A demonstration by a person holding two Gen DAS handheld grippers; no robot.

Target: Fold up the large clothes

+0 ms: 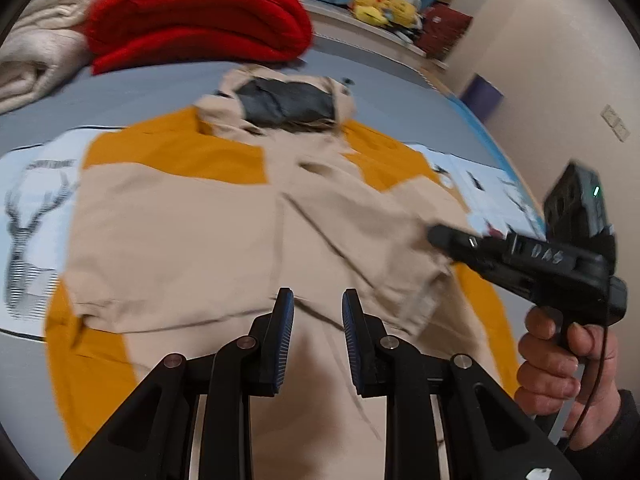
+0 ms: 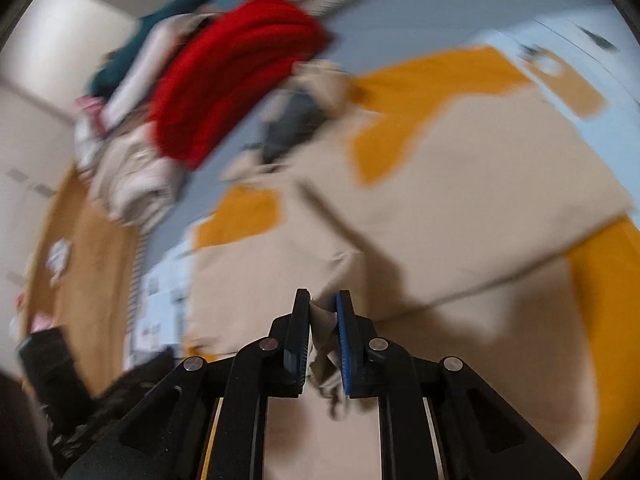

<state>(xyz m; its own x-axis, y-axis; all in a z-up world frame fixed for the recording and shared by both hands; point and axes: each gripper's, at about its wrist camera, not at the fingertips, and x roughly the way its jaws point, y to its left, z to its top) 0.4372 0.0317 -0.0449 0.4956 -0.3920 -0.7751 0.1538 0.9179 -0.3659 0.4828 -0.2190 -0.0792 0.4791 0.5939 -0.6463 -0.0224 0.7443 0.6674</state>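
Observation:
A beige and mustard-yellow jacket (image 1: 200,232) lies spread on the grey bed, its dark-lined hood (image 1: 288,104) at the far end. My left gripper (image 1: 318,308) hovers over the jacket's near part, open, with a clear gap and nothing pinched between its pads. A hand (image 1: 560,364) holds my right gripper (image 1: 436,236) at the jacket's right edge. In the right wrist view, my right gripper (image 2: 323,308) is shut on a bunched fold of the beige jacket (image 2: 460,220), which fills the narrow gap between its pads. That view is blurred.
A folded red blanket (image 1: 200,20) and a cream blanket (image 1: 44,52) sit at the bed's far left. A white cloth with a deer print (image 1: 36,208) lies under the jacket's left side. Yellow plush toys (image 1: 380,4) stand beyond. Piled clothes (image 2: 132,176) lie beside the red blanket (image 2: 240,80).

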